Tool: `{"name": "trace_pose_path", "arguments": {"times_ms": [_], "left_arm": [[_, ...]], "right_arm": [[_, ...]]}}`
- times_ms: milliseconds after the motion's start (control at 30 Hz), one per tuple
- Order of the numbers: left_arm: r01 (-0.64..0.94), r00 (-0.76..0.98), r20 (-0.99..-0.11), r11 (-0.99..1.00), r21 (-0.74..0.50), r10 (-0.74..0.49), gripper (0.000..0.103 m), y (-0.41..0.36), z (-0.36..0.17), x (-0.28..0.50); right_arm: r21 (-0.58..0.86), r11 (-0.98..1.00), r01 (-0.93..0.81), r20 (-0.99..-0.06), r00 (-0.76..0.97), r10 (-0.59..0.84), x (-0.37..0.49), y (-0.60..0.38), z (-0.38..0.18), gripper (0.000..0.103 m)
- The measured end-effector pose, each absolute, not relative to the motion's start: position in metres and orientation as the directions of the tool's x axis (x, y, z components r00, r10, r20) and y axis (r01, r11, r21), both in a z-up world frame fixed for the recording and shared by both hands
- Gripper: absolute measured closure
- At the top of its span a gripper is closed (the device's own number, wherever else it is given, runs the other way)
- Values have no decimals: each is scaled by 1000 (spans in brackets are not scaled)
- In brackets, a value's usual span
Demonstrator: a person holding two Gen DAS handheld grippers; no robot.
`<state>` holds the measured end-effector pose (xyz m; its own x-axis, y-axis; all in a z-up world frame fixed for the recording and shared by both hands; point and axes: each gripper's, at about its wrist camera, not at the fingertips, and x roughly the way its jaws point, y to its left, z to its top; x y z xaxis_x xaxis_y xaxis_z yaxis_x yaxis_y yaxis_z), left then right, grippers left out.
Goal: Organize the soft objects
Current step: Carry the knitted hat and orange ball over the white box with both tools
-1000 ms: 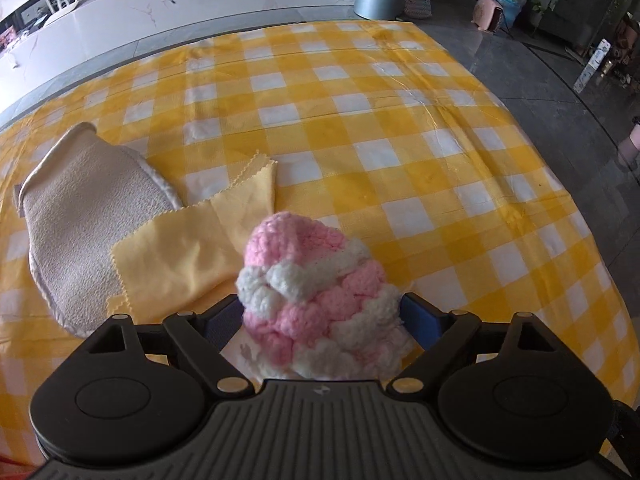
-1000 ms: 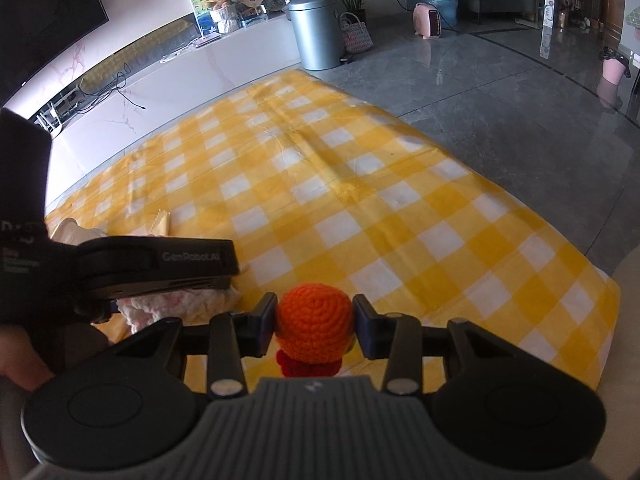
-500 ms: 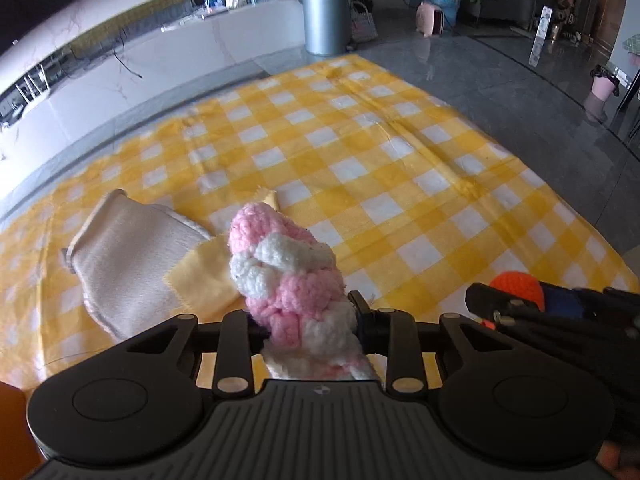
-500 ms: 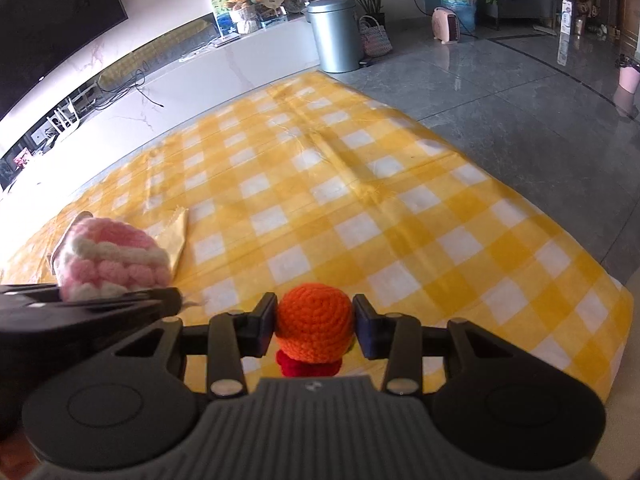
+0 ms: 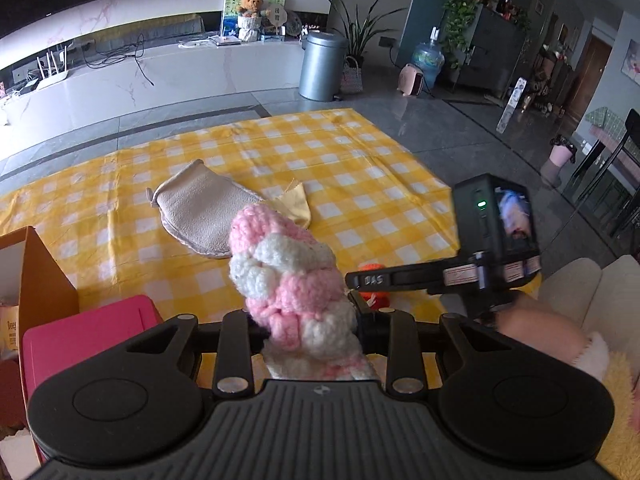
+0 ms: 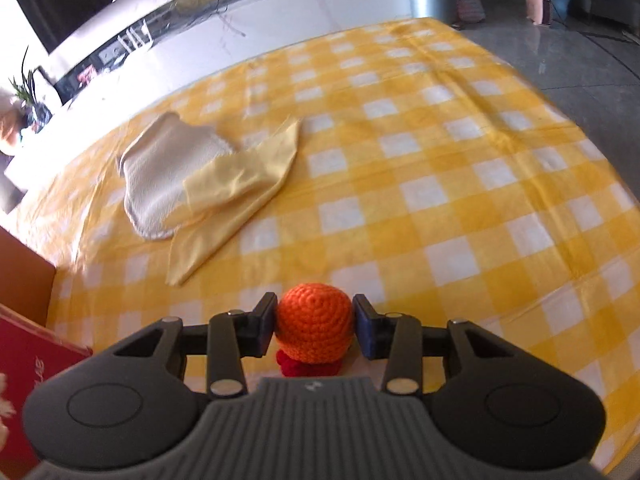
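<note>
My left gripper (image 5: 306, 320) is shut on a pink and white knitted hat (image 5: 292, 276), which is squeezed narrow and held above the yellow checked cloth (image 5: 360, 168). In the right wrist view my right gripper (image 6: 315, 326) is shut on an orange crocheted ball (image 6: 314, 326) with a red base under it. The right gripper (image 5: 400, 278) also shows in the left wrist view, just right of the hat, with a hand behind it. A beige mitt (image 6: 160, 172) and a pale yellow cloth (image 6: 236, 192) lie flat on the table, overlapping.
A pink box (image 5: 88, 332) and a brown cardboard box (image 5: 40, 272) stand at the left near edge; the same red box (image 6: 28, 376) shows in the right wrist view. Beyond the table are grey floor, a metal bin (image 5: 322, 66) and a white counter.
The left gripper closed on the hat, squeezing it narrow, then lifted it up and back off the table. The right gripper swung left with the orange ball still in it.
</note>
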<state>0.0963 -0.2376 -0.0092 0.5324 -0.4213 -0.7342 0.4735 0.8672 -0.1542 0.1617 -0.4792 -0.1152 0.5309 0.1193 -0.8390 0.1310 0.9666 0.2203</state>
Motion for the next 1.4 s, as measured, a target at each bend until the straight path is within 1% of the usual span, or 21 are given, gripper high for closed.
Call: {"name": "trace_pose_path", "arguments": {"times_ms": [67,167,267,467,633,800,1000,1100,1167,1300,1400], "left_arm": [[490,532,-730,859,-149,-429,68,-234,-6,88],[495,537,-719,855,-155,-441,68,-224,-1,81],[485,550,-708,860,-162,-444,68,-211,0,78],[448,560,-691,869,-211,-457,68,-189,2,82],[432,574,-680,874,-222,-456,68,-172,3,85],[414,585,-662,875,-252,-468,68,-155,11,81],[359,652,-639,908,-214,-408,68,-126,29,61],[332,630,-659,910,-248,-410,68,-106,33,58],[325,638,-641,904,-278,-426,68,-91,36,53],[332,684,-592,905,-267,-426,68,-72,43,40],[310,708,-565,905,-292,-425,68,-56,46,39]], "right_arm": [[175,982,76,-847,520,110,160,-464,-113,62],[179,982,51,-855,502,130,160,-456,-116,61],[117,992,38,-877,473,85,163,-450,-119,60],[86,994,66,-880,474,44,162,-455,-117,62],[90,994,61,-855,516,46,159,-456,-104,62],[114,993,19,-814,576,83,156,-448,-82,62],[139,990,-23,-749,652,121,153,-431,-55,62],[154,987,-47,-713,687,143,150,-423,-41,62],[170,983,-65,-684,710,165,148,-414,-31,62],[182,981,-66,-629,759,168,143,-401,-12,62],[179,979,-98,-590,786,186,138,-387,2,62]]}}
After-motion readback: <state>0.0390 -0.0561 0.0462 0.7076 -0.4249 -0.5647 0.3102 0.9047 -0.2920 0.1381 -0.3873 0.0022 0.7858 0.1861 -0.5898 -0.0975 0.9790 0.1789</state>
